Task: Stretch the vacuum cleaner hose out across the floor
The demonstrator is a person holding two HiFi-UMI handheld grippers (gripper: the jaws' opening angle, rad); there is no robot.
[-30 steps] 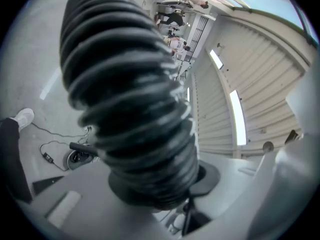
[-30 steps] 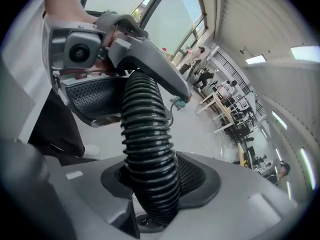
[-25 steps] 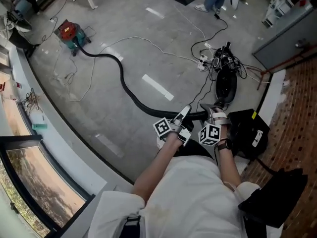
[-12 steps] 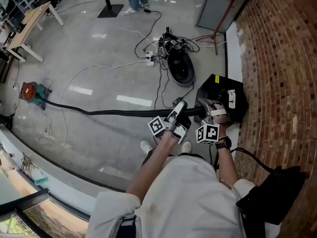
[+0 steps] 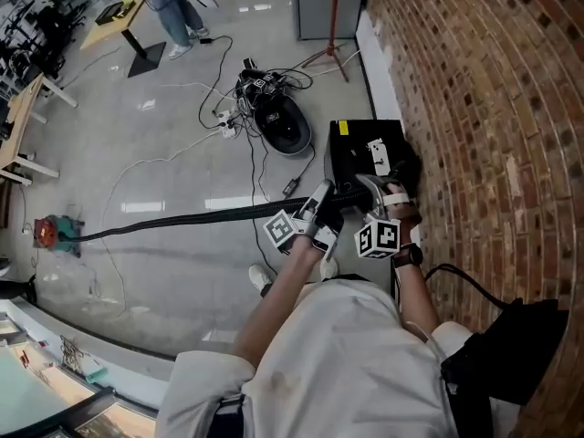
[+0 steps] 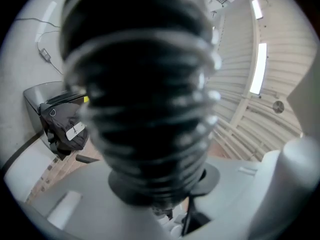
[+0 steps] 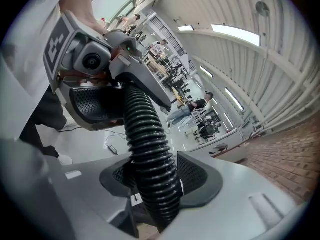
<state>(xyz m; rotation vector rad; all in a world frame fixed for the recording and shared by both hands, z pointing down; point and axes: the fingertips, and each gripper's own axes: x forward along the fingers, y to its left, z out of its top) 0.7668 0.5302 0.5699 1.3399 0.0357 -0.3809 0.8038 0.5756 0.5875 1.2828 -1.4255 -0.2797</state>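
Observation:
The black ribbed hose (image 5: pixel 173 219) lies nearly straight across the grey floor, from the red and teal vacuum cleaner (image 5: pixel 50 233) at the left to my hands. My left gripper (image 5: pixel 318 210) is shut on the hose near its free end. In the left gripper view the hose (image 6: pixel 145 84) fills the frame between the jaws of that gripper (image 6: pixel 160 184). My right gripper (image 5: pixel 370 190) sits just right of it, by the brick wall. Its jaws are opening, with the hose (image 7: pixel 147 139) still running between the pads of the right gripper (image 7: pixel 157 179).
A brick wall (image 5: pixel 474 108) runs down the right side. A black case (image 5: pixel 360 149) stands against it just beyond my grippers. A black scooter-like device (image 5: pixel 278 121) with tangled cables lies further off. A person (image 5: pixel 173 3) stands by a desk at the far left.
The hose has gone from a winding curve to a nearly straight line. Both grippers have carried its end toward the brick wall, away from the vacuum cleaner.

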